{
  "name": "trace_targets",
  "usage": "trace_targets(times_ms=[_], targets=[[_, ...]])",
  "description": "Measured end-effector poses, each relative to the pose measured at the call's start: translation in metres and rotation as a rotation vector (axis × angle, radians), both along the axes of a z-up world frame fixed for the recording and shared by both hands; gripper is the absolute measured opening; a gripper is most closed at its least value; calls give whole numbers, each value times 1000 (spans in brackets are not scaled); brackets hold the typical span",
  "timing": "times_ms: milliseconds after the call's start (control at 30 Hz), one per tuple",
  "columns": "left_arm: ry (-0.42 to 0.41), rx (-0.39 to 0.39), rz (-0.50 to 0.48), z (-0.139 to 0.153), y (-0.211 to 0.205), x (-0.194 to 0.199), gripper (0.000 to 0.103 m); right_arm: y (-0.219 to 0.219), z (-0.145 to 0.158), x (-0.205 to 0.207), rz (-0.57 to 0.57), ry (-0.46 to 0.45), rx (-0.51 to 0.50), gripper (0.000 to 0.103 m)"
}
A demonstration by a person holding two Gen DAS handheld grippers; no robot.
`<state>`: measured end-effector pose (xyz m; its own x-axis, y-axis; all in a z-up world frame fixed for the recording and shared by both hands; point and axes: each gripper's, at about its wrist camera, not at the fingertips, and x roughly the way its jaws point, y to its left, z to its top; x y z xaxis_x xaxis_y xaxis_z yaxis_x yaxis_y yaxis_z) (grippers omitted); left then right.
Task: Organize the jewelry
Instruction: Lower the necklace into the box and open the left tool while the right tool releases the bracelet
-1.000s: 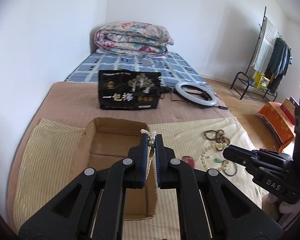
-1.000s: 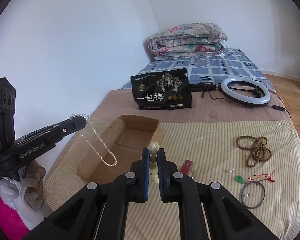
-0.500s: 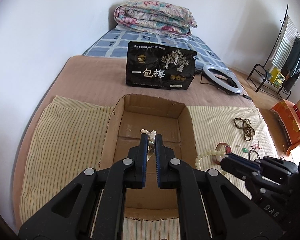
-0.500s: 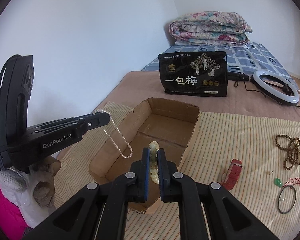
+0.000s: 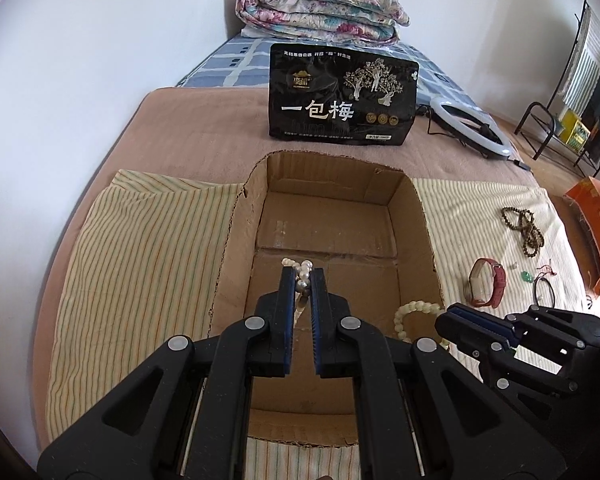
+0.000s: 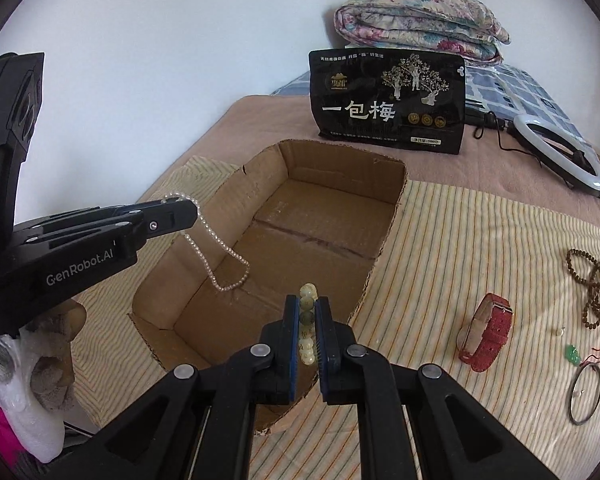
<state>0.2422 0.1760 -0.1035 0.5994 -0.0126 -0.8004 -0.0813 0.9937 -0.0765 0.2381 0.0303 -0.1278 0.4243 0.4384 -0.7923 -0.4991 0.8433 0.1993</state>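
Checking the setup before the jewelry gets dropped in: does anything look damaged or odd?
The cardboard box has ragged, torn-off top edges, with no flaps left. Otherwise nothing stands out: its floor looks bare, and both tongs grip their beads over it.

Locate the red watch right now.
The red watch lies on the striped cloth right of the cardboard box, left of the green pendant and dark bangle, in both wrist views.
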Motion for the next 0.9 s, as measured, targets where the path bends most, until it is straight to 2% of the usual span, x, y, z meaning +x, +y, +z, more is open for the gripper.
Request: trace_targets(times_ms=[100,167,200,233,300,333,367,500,633,900], targets=[[-9,16,5,1,-1,-1,5,0,4,-2,-6,-25,-9,26],[-6,19,14,1,0,1,6,1,6,-3,-6,-35,-19,28],[-5,17,18,1,0,1,13,1,6,-4,-5,-40,-26,30],[-6,16,19,1,0,1,17,1,7,-5,-5,-45,-32,37],[-16,24,20,2,-1,1,40,2,8,-7,-2,-60,-46,47],[-24,28,23,4,-1,0,43,2,9,-9,-1,-74,-57,51],[-32,30,24,5,-1,0,44,3,11,-10,1,-88,-68,52],[-42,32,31,8,-1,0,44,-1,17,-15,-16,-129,-85,73],[-56,28,40,13,-1,1,44,-6,23,-16,-44,-158,-91,81],[-92,38,30,23,-18,1,44,-24,33,-18,-107,-196,-119,87]])
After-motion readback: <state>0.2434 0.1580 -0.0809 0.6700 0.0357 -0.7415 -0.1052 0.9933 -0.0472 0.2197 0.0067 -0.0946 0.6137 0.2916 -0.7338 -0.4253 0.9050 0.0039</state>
